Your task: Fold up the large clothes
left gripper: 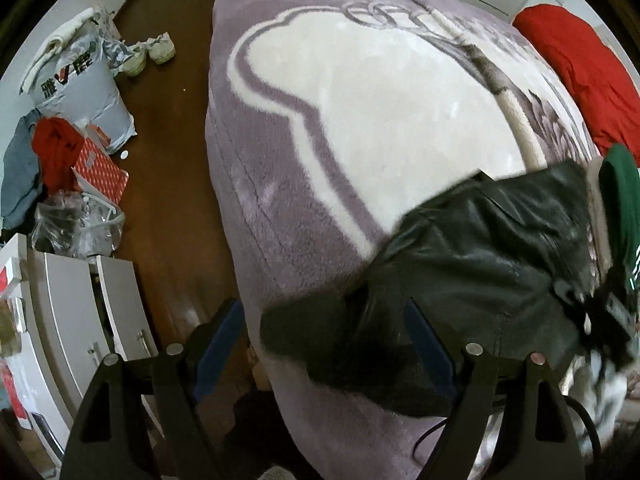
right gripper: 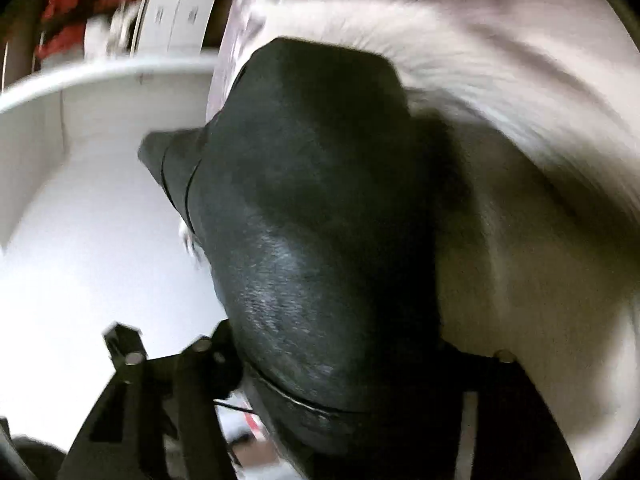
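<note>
A black leather garment (left gripper: 480,248) with a dark furry edge (left gripper: 320,332) lies bunched on the near right part of a purple and white blanket (left gripper: 360,120) covering the bed. My left gripper (left gripper: 324,340) points down at it and stands open. Its blue pads (left gripper: 224,336) straddle the furry edge, and the left pad hangs past the bed's side. In the blurred right wrist view the same garment (right gripper: 312,200) fills the space between the fingers of my right gripper (right gripper: 352,364), which looks shut on it. The pads are hidden by the leather.
A person's green sleeve (left gripper: 620,200) reaches in at the right. A red garment (left gripper: 580,80) lies at the bed's far right. On the brown floor to the left are a grey bag (left gripper: 80,88), shoes (left gripper: 152,52), a red box (left gripper: 104,172) and white cabinets (left gripper: 80,300).
</note>
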